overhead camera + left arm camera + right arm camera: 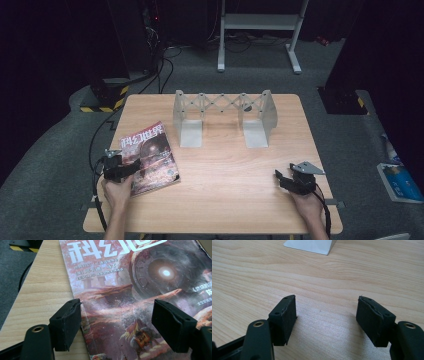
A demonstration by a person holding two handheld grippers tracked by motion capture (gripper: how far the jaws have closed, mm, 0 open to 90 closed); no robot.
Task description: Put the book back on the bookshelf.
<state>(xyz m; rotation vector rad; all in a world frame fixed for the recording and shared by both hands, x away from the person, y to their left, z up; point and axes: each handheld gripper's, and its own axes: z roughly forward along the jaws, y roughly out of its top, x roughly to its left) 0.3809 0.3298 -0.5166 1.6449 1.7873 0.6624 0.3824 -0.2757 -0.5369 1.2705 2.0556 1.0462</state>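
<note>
The magazine point(149, 158) lies flat, cover up, near the bench's point(225, 170) left front corner, well apart from the grey expanding rack point(223, 117) standing at the back. The left gripper point(116, 322) hovers at its near edge, jaws wide, astride the spine side. This looks like an approach to pick it up; the next move likely calls for catching an edge. The right gripper point(327, 320) waits over bare wood, jaws wide and empty.

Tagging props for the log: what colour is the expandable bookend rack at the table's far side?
Light grey metal expandable bookend rack; clearest in the high view.
</note>
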